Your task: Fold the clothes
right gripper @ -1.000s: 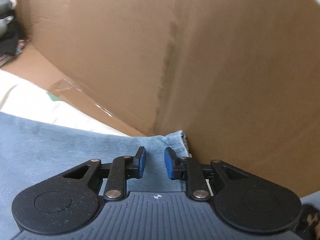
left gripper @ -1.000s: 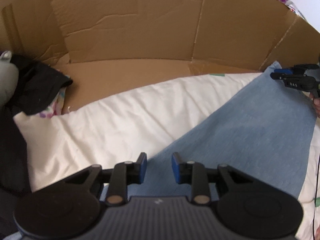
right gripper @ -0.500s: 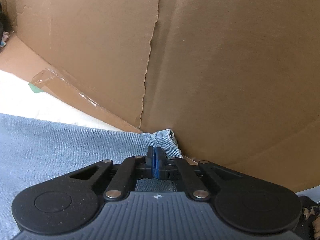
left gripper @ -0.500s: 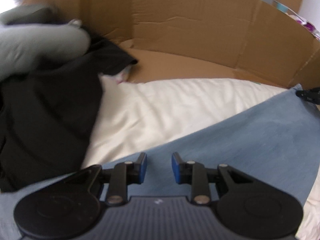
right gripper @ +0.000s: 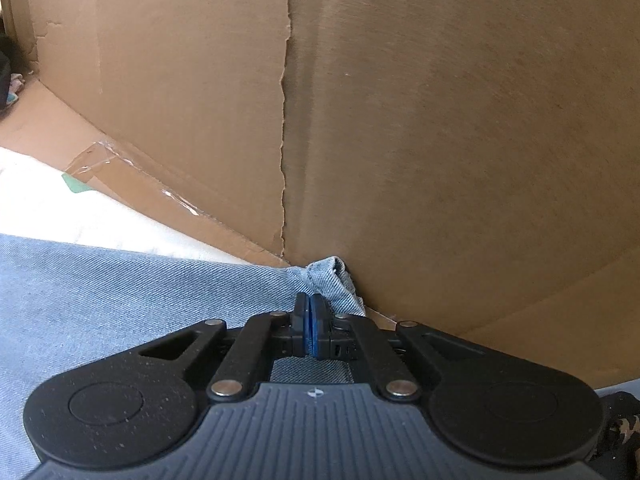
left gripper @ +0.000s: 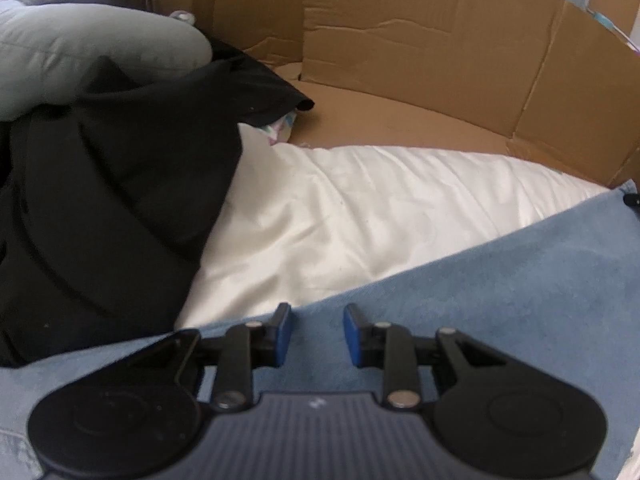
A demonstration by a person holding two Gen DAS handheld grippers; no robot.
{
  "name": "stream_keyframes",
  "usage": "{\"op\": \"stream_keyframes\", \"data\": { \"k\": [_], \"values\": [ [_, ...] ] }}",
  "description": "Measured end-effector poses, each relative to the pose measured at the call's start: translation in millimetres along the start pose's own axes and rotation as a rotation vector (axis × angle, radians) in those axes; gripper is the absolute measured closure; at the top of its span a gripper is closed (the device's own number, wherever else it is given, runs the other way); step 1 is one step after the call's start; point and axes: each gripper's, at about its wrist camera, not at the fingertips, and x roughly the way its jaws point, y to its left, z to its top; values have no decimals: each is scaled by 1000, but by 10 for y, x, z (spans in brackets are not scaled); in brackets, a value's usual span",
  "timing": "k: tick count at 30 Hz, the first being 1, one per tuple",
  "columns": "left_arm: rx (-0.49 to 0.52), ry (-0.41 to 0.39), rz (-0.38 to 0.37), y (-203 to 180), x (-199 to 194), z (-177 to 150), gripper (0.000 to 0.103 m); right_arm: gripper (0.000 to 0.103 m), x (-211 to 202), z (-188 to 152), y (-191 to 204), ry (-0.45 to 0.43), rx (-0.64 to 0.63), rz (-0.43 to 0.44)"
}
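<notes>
A light blue denim garment (left gripper: 500, 300) lies spread on a white sheet (left gripper: 380, 208). My left gripper (left gripper: 316, 332) hovers over the denim's near edge, open, with only the flat cloth beneath its blue pads. In the right wrist view the denim (right gripper: 120, 292) ends in a bunched corner (right gripper: 336, 276) against the cardboard wall. My right gripper (right gripper: 311, 320) is shut on that corner, and the cloth puckers toward the pads. Its dark tip (left gripper: 632, 200) peeks in at the right edge of the left wrist view.
A black garment (left gripper: 100, 200) is heaped at the left with a grey one (left gripper: 80, 48) on top. A brown cardboard wall (left gripper: 400, 40) rings the far side and stands close in front of the right gripper (right gripper: 440, 120). A green tape scrap (right gripper: 74, 184) lies beside the sheet.
My left gripper has swung left along the denim's edge, bringing the black and grey heap into view. My right gripper's jaws have closed on the denim corner and stayed in place.
</notes>
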Motion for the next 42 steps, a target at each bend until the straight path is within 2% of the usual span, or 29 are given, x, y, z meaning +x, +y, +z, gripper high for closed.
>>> {"op": "stream_keyframes", "data": {
  "k": [3,7,9,11,15,18,22,26,30,32,36,42],
  "values": [
    [-5,-2,4,5,30,35,70,100,22,-4,31,-6,-7,-11],
    [-8,-1,2,31,-135,96,74,98,60,66,195,-5,-16,-26],
    [4,-23,9,79,-331,97,74,86,-11,82,252,-12,-34,-28],
    [-6,-26,29,188,-504,65,74,81,-151,88,291,-45,-28,-4],
    [-31,-11,92,424,-749,-36,75,81,-463,77,394,-112,-30,32],
    [-85,14,141,575,-810,-152,70,81,-657,64,429,-141,-3,51],
    [-132,37,162,616,-768,-312,70,78,-935,-22,458,-166,39,70],
    [-168,54,194,643,-576,-404,70,66,-1331,-281,420,-176,72,70],
    [-245,15,212,827,-434,-435,71,66,-1821,-628,176,-143,106,61],
    [-262,-3,216,864,-402,-414,71,66,-2006,-830,113,-109,80,42],
    [-264,2,239,857,-350,-367,71,66,-2213,-1105,45,-49,69,22],
    [-263,24,247,878,-331,-304,73,64,-2357,-1432,-77,-19,188,22]
  ]
}}
